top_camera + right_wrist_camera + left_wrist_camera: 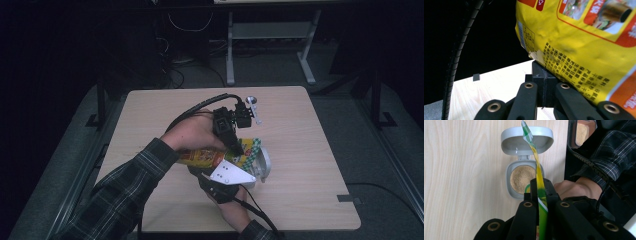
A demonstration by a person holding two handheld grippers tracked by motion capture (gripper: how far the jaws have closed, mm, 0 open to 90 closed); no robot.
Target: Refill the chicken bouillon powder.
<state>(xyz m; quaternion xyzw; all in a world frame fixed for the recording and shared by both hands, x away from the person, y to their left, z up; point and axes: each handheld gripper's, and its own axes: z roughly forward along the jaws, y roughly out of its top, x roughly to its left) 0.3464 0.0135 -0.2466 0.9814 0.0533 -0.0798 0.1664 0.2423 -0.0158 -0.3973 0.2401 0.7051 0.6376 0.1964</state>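
Left gripper [539, 195] clamped on the top edge of the packet [537, 173], seen edge-on in its own view, jaws pressed on the film; right gripper [544, 75] closed at the packet's [584, 42] lower edge, but the bag covers the tips, so grip there is hard to confirm; packet held in the air between both, over the table's [310, 150] near middle; tub [522, 180] of brown powder sits below it, lid [527, 141] flipped open on the far side; in the high view hands and grippers hide most of the tub [264, 162]; spoon [254, 107] lies farther off, small and dim; print on the packet cut off.
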